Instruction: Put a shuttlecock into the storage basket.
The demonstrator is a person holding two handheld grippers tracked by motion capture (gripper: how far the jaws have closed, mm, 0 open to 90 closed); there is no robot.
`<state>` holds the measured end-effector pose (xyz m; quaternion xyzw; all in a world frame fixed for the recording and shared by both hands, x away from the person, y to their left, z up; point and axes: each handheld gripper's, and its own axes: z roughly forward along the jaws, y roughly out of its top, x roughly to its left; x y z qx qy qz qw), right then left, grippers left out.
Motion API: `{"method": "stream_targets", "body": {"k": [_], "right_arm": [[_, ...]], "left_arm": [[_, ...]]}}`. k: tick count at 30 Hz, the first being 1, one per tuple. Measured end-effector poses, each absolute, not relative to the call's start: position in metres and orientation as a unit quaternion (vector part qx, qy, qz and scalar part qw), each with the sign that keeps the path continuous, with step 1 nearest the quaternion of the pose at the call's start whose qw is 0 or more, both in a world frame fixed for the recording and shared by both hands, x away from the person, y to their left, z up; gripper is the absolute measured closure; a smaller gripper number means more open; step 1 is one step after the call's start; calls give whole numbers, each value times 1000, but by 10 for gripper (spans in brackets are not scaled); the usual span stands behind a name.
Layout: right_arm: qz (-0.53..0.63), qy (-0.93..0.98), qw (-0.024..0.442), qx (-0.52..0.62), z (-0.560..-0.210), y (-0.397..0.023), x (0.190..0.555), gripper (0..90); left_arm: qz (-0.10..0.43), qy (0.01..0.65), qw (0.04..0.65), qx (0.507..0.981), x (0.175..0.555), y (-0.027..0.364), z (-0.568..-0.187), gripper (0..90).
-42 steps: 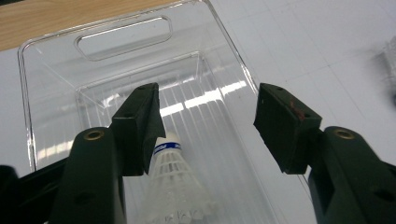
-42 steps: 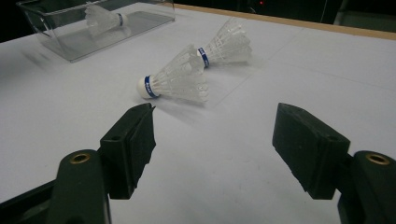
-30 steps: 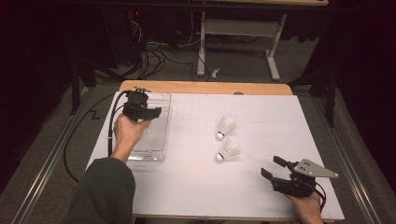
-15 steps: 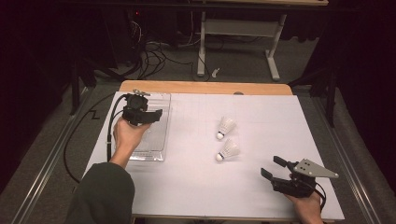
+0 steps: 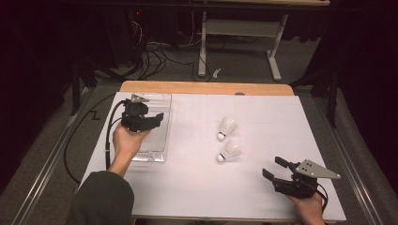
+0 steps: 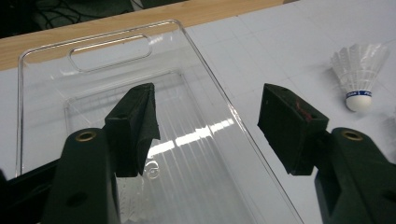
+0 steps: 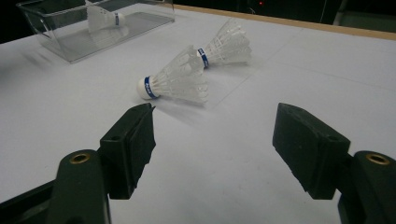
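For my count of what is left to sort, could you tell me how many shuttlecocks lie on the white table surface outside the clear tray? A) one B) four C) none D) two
D: two shuttlecocks lie side by side on the white table, well apart from the clear tray at its left side.

black fingers (image 6: 135, 126) | brass screws | dark green sleeve (image 5: 101, 199)

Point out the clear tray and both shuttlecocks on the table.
clear tray (image 5: 162, 123): high view, right wall.
far shuttlecock (image 5: 227, 126): high view, feather skirt.
near shuttlecock (image 5: 230, 151): high view, feather skirt.
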<state>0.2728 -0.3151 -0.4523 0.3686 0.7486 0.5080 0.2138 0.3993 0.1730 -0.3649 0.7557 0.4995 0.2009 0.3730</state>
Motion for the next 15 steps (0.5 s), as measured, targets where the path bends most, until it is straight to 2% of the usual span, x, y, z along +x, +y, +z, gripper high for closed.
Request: {"method": "stream_targets", "body": {"k": [15], "right_arm": [[509,748,214,369,-452,-316,273,298]], "left_arm": [[213,486,393,751,380,175,-368,375]]}}
